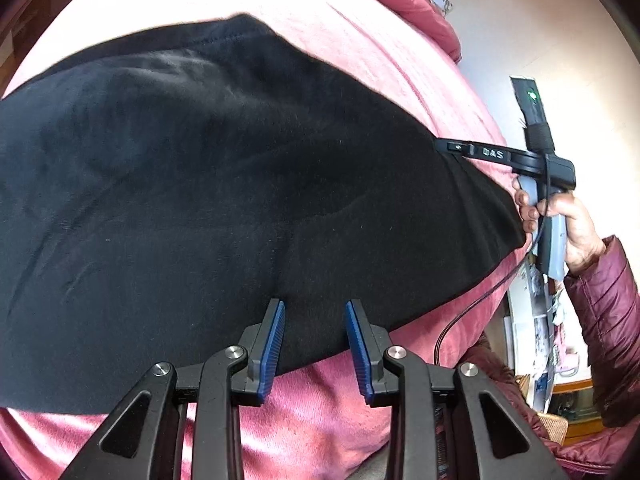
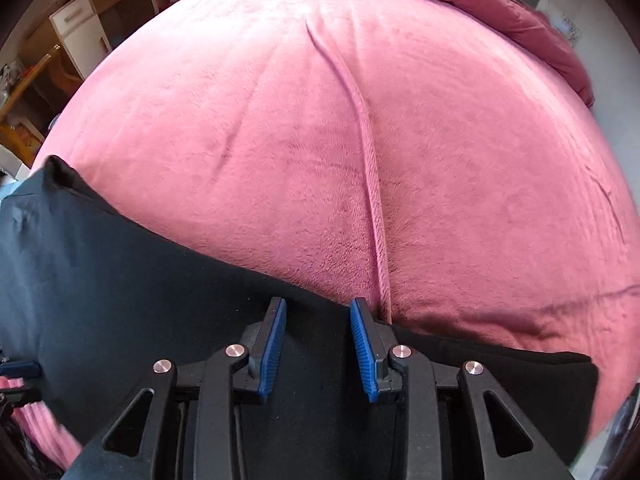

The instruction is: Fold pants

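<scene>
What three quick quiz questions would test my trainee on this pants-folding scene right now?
1. True or false: the black pants lie on a pink blanket.
2. The left gripper's blue-padded fingers are: A) clamped on cloth, B) apart above the pants' near edge.
3. Whose hand shows at the right of the left wrist view, and holding what?

Key: 1 true; 2 B; 3 the person's, holding the right gripper.

Both wrist views steeply down (close) over pants (image 1: 224, 184)
</scene>
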Demonstrator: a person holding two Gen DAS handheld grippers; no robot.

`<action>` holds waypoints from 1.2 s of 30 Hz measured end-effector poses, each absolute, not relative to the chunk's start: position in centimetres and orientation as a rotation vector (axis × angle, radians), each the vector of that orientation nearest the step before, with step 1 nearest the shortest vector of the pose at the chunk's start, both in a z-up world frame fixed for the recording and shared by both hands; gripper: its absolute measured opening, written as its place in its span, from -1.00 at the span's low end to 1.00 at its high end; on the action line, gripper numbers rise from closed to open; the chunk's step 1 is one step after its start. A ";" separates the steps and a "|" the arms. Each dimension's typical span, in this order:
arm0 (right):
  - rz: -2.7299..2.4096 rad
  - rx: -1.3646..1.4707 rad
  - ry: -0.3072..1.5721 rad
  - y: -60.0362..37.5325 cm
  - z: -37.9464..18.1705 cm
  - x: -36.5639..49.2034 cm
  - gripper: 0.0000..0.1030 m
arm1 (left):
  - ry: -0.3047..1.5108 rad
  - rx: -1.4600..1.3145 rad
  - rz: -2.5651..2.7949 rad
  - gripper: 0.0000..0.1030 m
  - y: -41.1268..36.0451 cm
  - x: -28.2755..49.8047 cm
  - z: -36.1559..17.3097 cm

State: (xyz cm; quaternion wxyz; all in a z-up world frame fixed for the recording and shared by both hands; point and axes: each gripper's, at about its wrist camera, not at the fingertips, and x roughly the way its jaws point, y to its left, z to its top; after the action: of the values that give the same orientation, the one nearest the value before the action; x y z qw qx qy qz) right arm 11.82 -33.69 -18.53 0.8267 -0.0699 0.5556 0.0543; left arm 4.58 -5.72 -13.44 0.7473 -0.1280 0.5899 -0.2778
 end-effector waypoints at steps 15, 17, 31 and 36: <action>0.634 -0.023 1.218 -14.6 -17.6 17.5 -0.31 | 1.179 -0.331 -0.493 -0.37 1.9 5.6 -12.1; 0.628 -0.037 1.252 -13.3 -18.2 18.4 -0.30 | 1.181 -0.333 -0.489 -0.37 2.2 5.4 -12.3; 0.546 -0.146 1.219 -10.5 -21.3 20.0 -0.85 | 1.244 -0.387 -0.408 -0.43 4.9 4.0 -15.3; 0.530 -0.088 1.183 -12.4 -18.8 19.0 -0.49 | 1.223 -0.482 -0.380 -0.31 7.8 4.7 -13.8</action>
State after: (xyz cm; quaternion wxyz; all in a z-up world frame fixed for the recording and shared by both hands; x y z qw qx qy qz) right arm 18.99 -12.40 -18.85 0.7964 -0.0409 0.5507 0.2465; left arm 4.73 7.78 -13.81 0.7750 -0.2225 0.5648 -0.1756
